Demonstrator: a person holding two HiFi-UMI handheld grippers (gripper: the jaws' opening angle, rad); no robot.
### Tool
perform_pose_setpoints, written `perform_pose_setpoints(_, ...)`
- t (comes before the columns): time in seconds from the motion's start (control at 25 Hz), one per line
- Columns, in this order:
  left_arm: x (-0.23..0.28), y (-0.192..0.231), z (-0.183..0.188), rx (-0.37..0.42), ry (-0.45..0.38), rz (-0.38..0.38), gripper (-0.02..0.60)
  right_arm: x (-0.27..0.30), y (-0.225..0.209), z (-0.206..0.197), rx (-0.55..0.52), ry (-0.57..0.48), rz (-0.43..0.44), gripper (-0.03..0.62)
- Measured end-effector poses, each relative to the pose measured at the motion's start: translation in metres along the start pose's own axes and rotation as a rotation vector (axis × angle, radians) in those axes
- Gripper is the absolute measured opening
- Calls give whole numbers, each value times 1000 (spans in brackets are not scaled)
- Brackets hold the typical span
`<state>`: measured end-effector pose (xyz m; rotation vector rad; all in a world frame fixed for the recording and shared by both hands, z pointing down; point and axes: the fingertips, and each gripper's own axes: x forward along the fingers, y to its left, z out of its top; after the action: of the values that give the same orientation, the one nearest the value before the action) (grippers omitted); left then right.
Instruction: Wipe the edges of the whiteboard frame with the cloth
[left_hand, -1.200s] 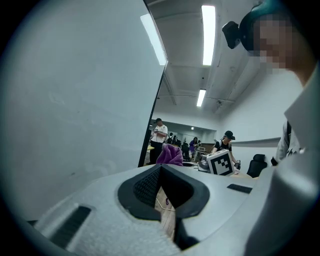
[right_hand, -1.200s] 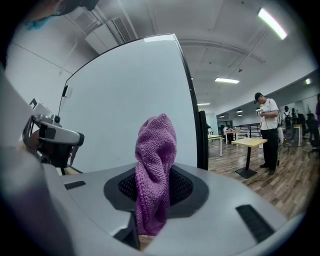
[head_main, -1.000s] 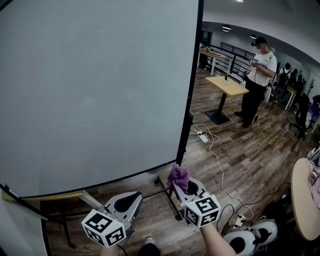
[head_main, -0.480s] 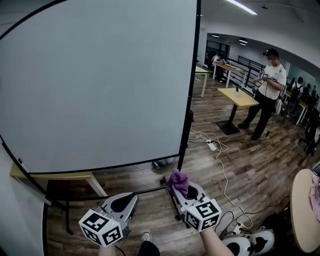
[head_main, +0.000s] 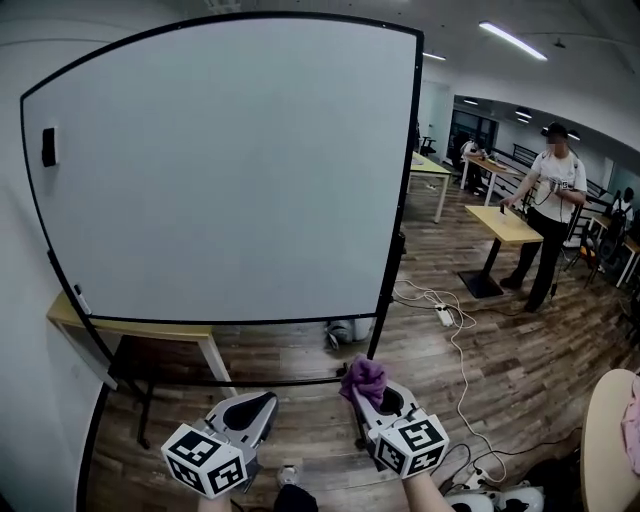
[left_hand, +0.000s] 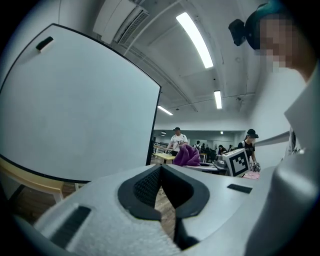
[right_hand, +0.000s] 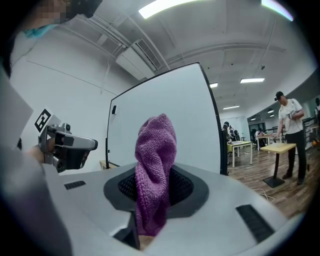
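Observation:
A large whiteboard (head_main: 220, 170) with a thin black frame (head_main: 398, 180) stands on a wheeled stand ahead of me. My right gripper (head_main: 362, 392) is low in the head view, below the board's lower right corner, shut on a purple cloth (head_main: 362, 376) that sticks up from its jaws. In the right gripper view the cloth (right_hand: 155, 165) hangs between the jaws in front of the board (right_hand: 165, 130). My left gripper (head_main: 258, 407) sits beside it at the lower left, shut and holding nothing. In the left gripper view the jaws meet with nothing between them, and the board (left_hand: 70, 110) fills the left.
A black eraser (head_main: 49, 147) clings to the board's upper left. A wooden table (head_main: 130, 328) stands behind the board's lower left. A person (head_main: 548, 210) stands by a small table (head_main: 505, 225) at the right. Cables and a power strip (head_main: 442, 316) lie on the wood floor.
The head view has tilted up and back: the whole board with its top edge and eraser now shows. Both grippers stay low and shut, the cloth still held in the right one.

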<state>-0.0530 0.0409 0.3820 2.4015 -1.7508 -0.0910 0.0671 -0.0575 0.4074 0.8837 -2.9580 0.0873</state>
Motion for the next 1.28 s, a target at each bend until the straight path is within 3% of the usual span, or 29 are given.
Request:
perform_pose_setpoints(0.44,-36,-5,10,10,-58,115,16,-17,33,11,-42,-2,96,95)
perform_pose_setpoints(1.28,-127,29,24,48,-118,317,15,-2,105,22,-23,-24,230,98)
